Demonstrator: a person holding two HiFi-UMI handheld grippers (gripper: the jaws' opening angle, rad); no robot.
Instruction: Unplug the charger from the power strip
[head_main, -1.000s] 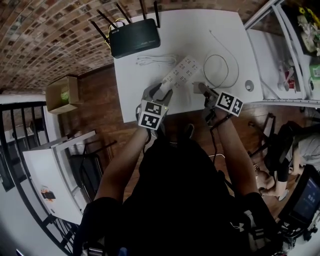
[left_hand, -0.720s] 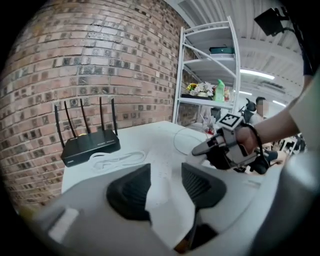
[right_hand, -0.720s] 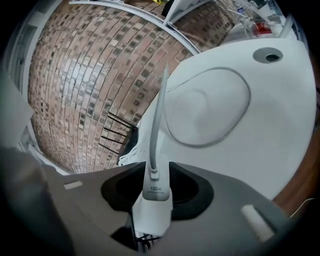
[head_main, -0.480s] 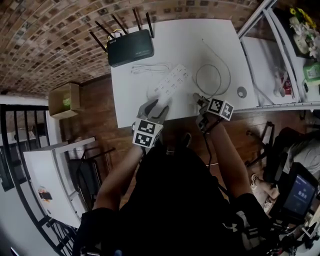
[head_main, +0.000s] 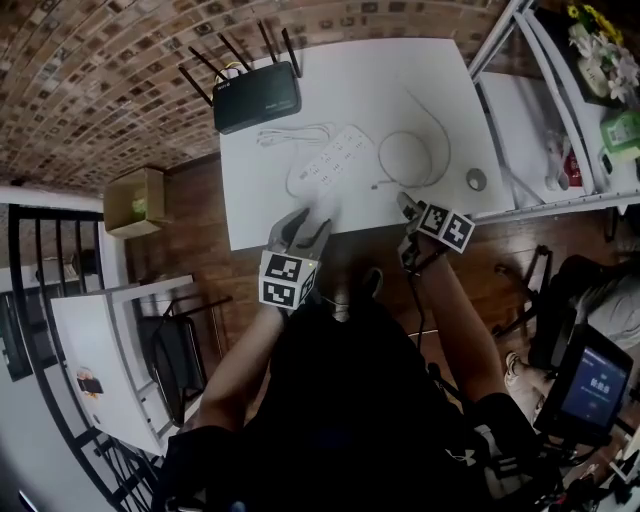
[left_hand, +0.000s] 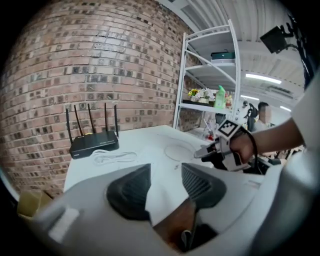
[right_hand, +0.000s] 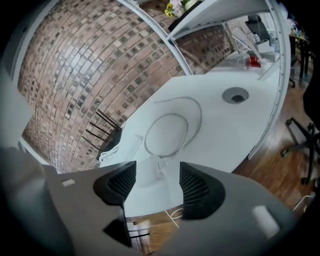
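Note:
The white power strip (head_main: 330, 160) lies on the white table (head_main: 350, 80), with no plug in it that I can see. The white charger (right_hand: 160, 167) rests on the table at the end of its looped cable (head_main: 405, 157), just beyond my right gripper (right_hand: 157, 182). That gripper's jaws are opening and nothing is between them. In the head view the right gripper (head_main: 408, 203) hangs over the table's near edge. My left gripper (head_main: 305, 218) is also at the near edge, short of the strip. Its jaws (left_hand: 166, 185) stand open and empty.
A black router (head_main: 256, 97) with several antennas sits at the table's far left corner, with a coiled white cord (head_main: 295, 133) beside it. A round grommet (head_main: 476, 179) marks the right side. A metal shelf rack (head_main: 540, 100) stands to the right, and a cardboard box (head_main: 135, 195) sits on the floor to the left.
Both grippers drew back toward the table's near edge. The left gripper came off the power strip's end. The right gripper's jaws spread wide and the charger now lies on the table.

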